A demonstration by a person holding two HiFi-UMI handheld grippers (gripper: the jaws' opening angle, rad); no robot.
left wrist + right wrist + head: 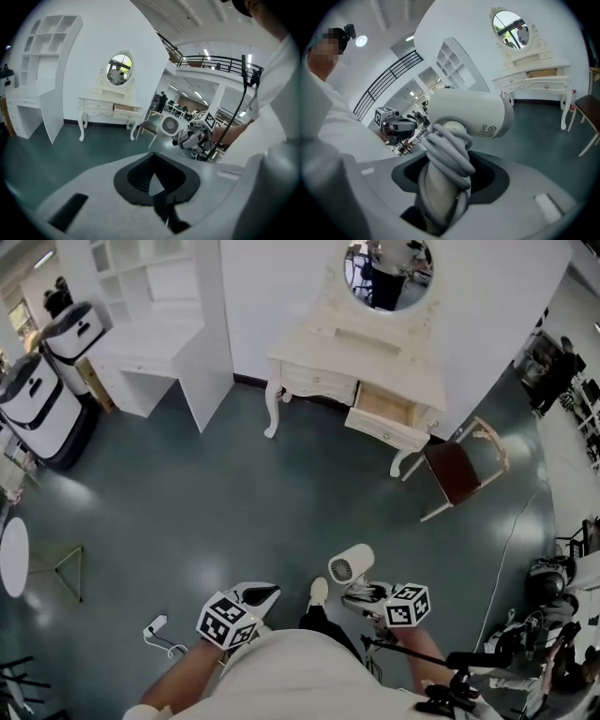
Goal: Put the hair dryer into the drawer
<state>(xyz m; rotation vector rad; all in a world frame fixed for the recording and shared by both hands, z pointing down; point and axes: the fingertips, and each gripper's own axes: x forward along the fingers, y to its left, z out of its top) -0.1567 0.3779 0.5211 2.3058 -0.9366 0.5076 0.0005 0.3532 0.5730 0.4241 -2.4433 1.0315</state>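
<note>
A white hair dryer [352,565] with its grey cord wound round the handle [449,154] stands upright in my right gripper [361,592], whose jaws are shut on that handle [443,187]. My left gripper [262,596] hangs beside it on the left, jaws together with nothing between them [157,187]. From the left gripper view the dryer's grille [169,125] faces me. Across the floor stands a cream dressing table [309,381] with an oval mirror; its right drawer [386,409] is pulled open and also shows as a wooden box in both gripper views [124,108] [542,73].
A brown-seated chair [455,470] stands askew right of the dressing table. A white shelf desk [155,343] stands at the back left, black-and-white machines [37,404] at the left edge. A white power strip [155,624] lies on the floor near my left gripper.
</note>
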